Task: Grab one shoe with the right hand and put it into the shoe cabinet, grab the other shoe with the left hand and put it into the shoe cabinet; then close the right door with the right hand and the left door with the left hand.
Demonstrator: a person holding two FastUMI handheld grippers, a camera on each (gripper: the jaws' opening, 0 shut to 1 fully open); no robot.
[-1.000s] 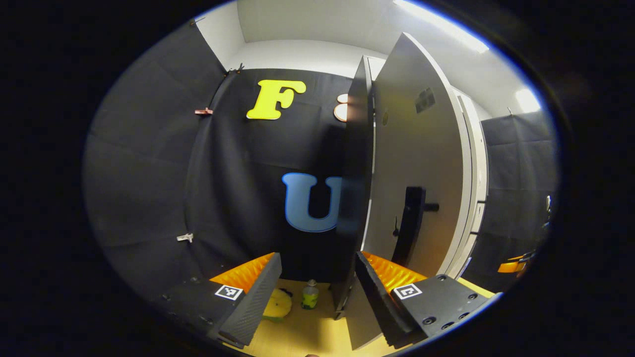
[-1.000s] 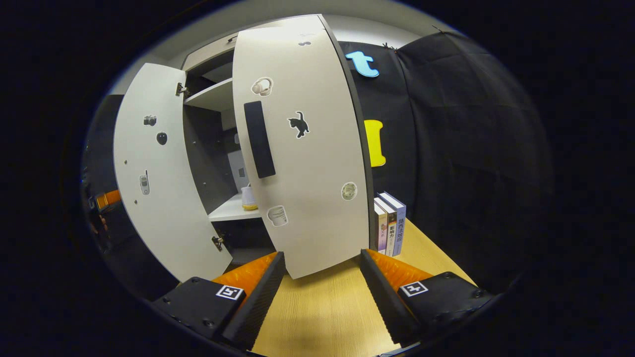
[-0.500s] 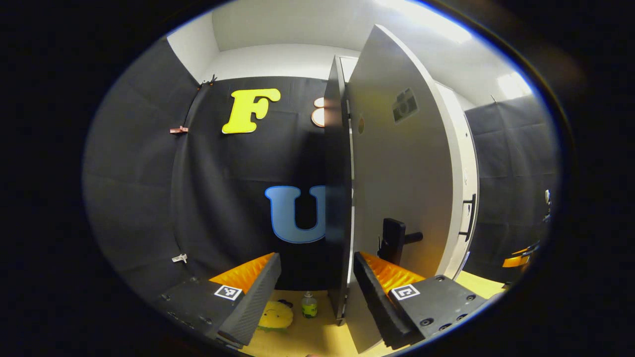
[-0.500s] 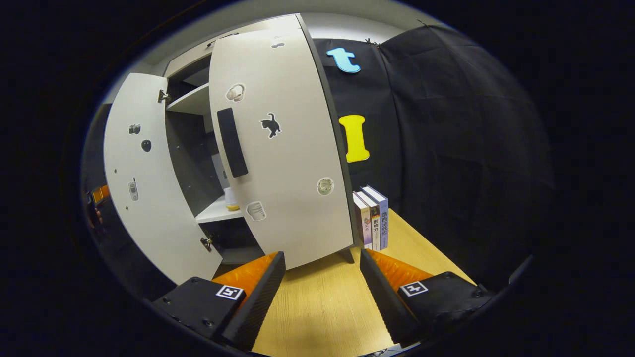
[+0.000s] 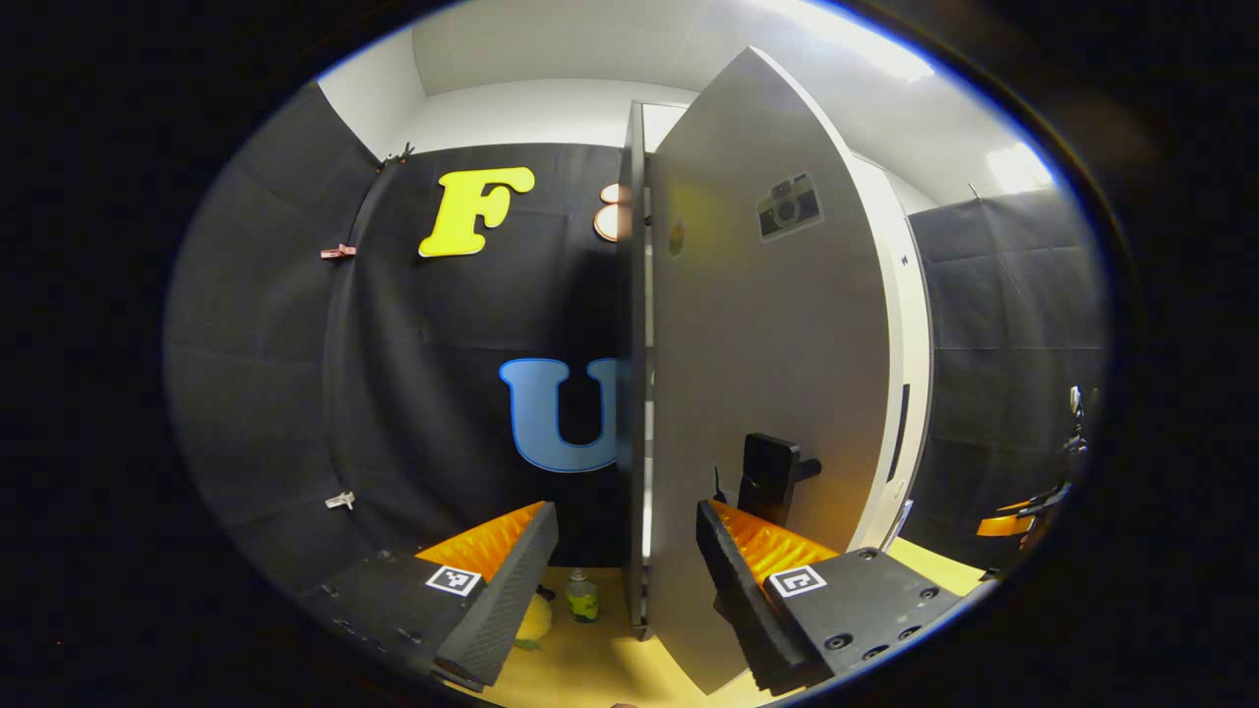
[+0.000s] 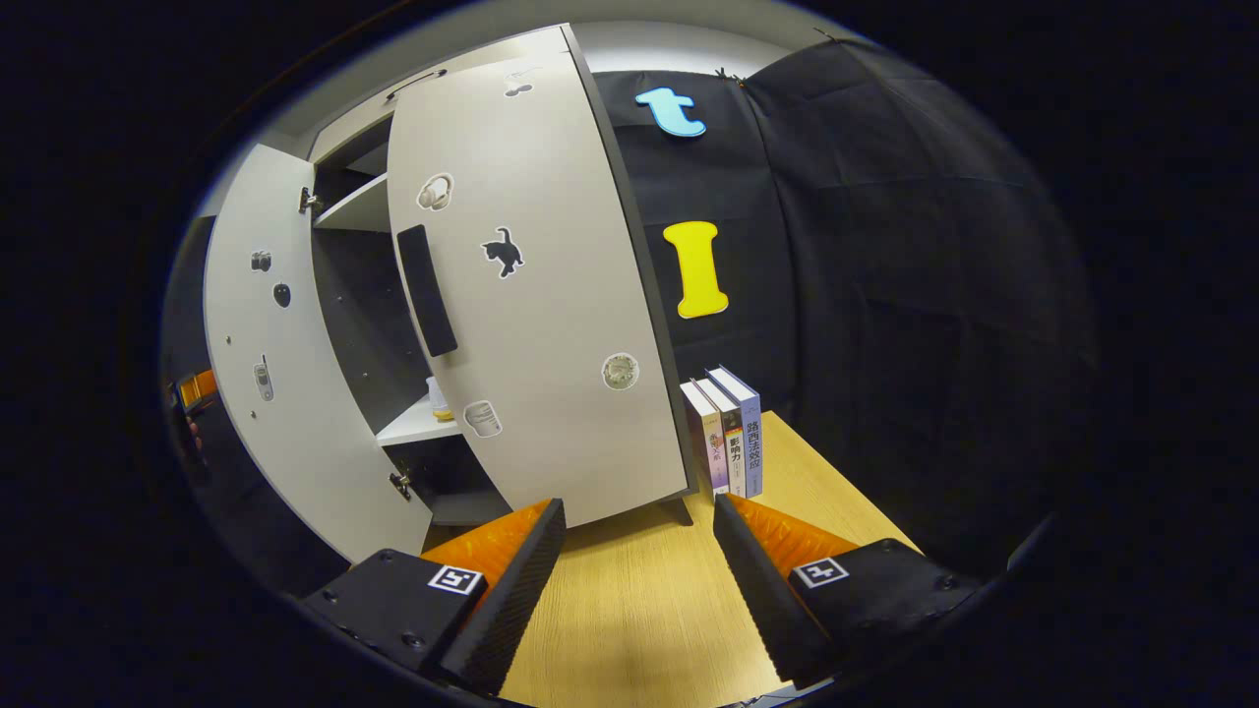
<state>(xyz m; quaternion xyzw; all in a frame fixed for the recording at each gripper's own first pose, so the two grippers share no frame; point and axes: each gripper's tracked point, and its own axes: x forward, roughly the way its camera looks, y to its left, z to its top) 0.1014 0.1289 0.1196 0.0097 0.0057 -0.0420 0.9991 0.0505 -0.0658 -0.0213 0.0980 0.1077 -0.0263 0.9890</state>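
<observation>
Left gripper view, gripper: the left gripper [image 5: 625, 565] hangs with its fingers spread wide, grasping nothing; the lower edge of the tall white left cabinet door [image 5: 767, 393] stands between them.
Left gripper view, door: seen nearly edge-on, with a camera sticker [image 5: 788, 206] near its top and a black block handle [image 5: 769, 475] just above the right finger [image 5: 733, 560].
Left gripper view, change: a second ago the door's edge stood further right in the view and the handle higher; both now sit lower and closer to the finger.
Left gripper view, table: a small green-labelled bottle [image 5: 582, 596] and a yellow round object [image 5: 533, 621] rest on the light wooden tabletop [image 5: 590, 669] past the fingers.
Right gripper view, gripper: the right gripper [image 6: 634, 570] is released, fingers apart over bare wood, touching nothing.
Right gripper view, cabinet: the white shoe cabinet [image 6: 393, 324] stands open, its right door [image 6: 531, 295] bearing a black cat sticker [image 6: 503, 252] and a black bar handle [image 6: 427, 291]; whether shoes lie inside I cannot tell.
Right gripper view, change: the door has slid left in the view, leaving more black cloth to its right.
Right gripper view, books: three upright books [image 6: 726, 433] stand just beside the right door's lower corner.
</observation>
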